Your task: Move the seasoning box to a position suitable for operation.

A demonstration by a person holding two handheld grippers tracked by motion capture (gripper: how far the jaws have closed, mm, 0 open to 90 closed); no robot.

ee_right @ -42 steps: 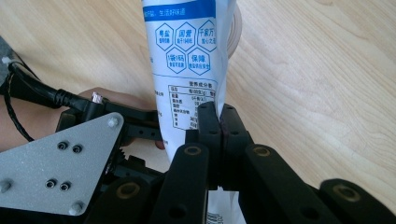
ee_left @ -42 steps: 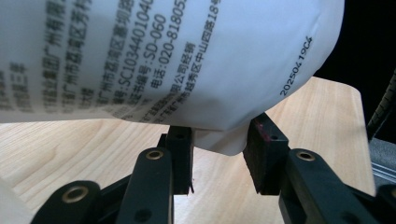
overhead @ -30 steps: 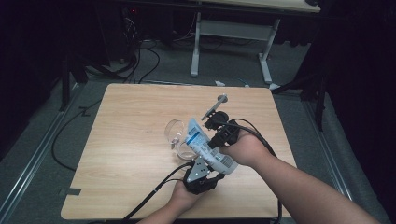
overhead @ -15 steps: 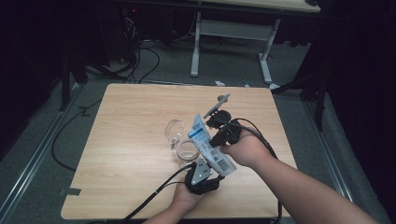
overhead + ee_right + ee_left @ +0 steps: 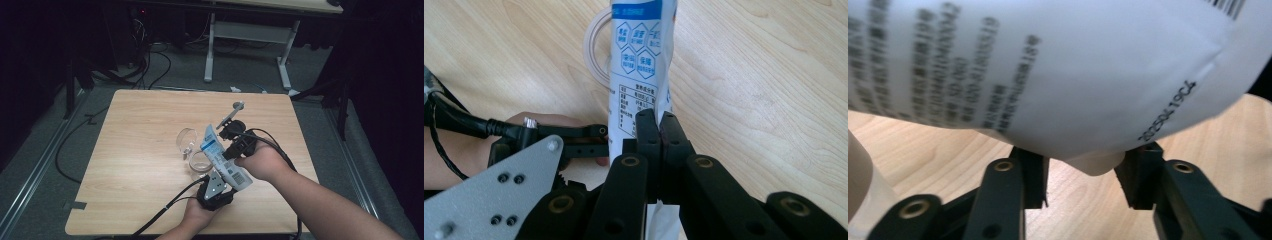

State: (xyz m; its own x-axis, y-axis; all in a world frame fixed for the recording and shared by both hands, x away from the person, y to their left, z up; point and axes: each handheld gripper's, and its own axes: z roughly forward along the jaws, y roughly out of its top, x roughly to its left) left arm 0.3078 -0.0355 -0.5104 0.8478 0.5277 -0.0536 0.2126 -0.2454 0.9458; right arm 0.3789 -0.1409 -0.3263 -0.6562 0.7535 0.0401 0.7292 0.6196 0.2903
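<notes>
A white pouch (image 5: 220,155) with blue print hangs slanted over the table, its upper end toward the far side. My right gripper (image 5: 223,145) comes in from the right and is shut on the pouch's side edge (image 5: 659,75). My left gripper (image 5: 220,177) reaches up from the near edge with the pouch's lower end (image 5: 1088,165) between its pads. Its jaws have just been closing and the pouch bulges over both pads. Under the pouch stands a clear glass (image 5: 200,162), whose rim (image 5: 596,45) shows in the right gripper view.
A second clear glass piece (image 5: 186,139) lies just left of the first. The wooden table (image 5: 140,130) is bare on its left half. Beyond the far edge are a white desk frame (image 5: 247,35) and floor cables (image 5: 160,65).
The pouch's upper end has tipped up a little and stands steeper than a second ago. Both hands stay where they were.
</notes>
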